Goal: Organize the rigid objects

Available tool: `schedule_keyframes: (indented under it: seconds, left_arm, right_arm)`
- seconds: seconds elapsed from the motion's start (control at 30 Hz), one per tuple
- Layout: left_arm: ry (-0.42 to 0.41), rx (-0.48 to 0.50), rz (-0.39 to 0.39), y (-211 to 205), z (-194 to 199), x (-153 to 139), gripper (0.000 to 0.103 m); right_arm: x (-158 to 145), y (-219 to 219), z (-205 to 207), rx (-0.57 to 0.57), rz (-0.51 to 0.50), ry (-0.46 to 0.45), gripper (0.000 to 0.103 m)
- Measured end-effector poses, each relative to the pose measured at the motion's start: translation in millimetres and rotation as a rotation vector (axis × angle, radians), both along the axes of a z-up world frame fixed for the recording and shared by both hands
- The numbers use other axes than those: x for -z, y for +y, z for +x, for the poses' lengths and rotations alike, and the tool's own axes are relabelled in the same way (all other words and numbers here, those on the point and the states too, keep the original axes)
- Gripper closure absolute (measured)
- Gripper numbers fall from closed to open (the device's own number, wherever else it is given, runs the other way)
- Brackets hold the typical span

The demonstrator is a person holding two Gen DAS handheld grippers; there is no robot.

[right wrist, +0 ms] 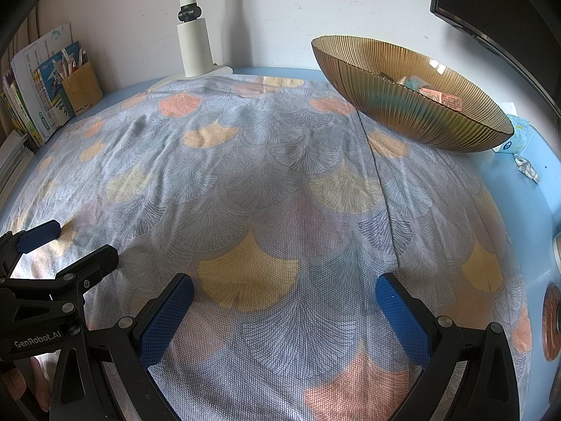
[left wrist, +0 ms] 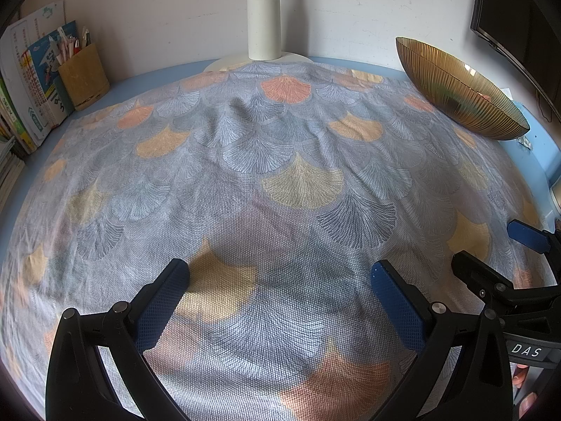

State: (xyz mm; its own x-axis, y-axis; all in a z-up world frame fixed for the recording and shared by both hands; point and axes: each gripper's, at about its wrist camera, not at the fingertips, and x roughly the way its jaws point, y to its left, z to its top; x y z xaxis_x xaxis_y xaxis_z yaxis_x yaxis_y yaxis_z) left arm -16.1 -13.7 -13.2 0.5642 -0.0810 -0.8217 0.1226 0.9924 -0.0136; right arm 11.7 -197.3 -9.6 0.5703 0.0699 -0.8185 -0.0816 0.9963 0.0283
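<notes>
While both grippers hang low over the patterned cloth, neither holds anything. Left gripper: jaws spread wide, blue pads bare, only cloth between them. Right gripper: same, jaws wide apart, nothing gripped. They sit side by side; the right one's fingertips show at 3 o'clock in the left wrist view, the left one's at 9 o'clock in the right wrist view.

Task items: the ribbed amber bowl sits at roughly 1 o'clock from the right gripper, at the far right corner of the cloth, well apart from both claws. Inside it, a few small packets, pink and pale blue, lying against the far wall; can't read what they are. From the left wrist view the bowl is at about 2 o'clock and its contents are hidden by the near wall.

Just past the bowl at 2 o'clock on the bare blue tabletop: a light blue packet and a crumpled foil wrapper, near each other, off the cloth.

White lamp post at 12 o'clock, its base partly under the cloth edge. Cork pen holder with pens at 10 o'clock, books touching it on its left. Dark monitor edge at upper right. Round orange-brown disc at 3 o'clock, cut off by the frame.
</notes>
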Motion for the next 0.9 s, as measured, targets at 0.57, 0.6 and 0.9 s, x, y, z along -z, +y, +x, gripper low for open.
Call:
schedule_keyframes:
  seconds: [0.57, 0.6, 0.9]
  left_arm:
    - [0.0, 0.0, 0.0, 0.3, 0.2, -0.5, 0.0]
    - [0.0, 0.0, 0.0, 0.3, 0.2, -0.6, 0.0]
    - [0.0, 0.0, 0.0, 0.4, 0.1, -0.4, 0.0]
  right_arm:
    - [0.1, -0.5, -0.1, 0.0, 0.0, 0.0, 0.0]
    - [0.3, -0.8, -0.4, 0.0, 0.0, 0.0, 0.0]
    - [0.2, -0.6, -0.2, 0.0, 0.0, 0.0, 0.0]
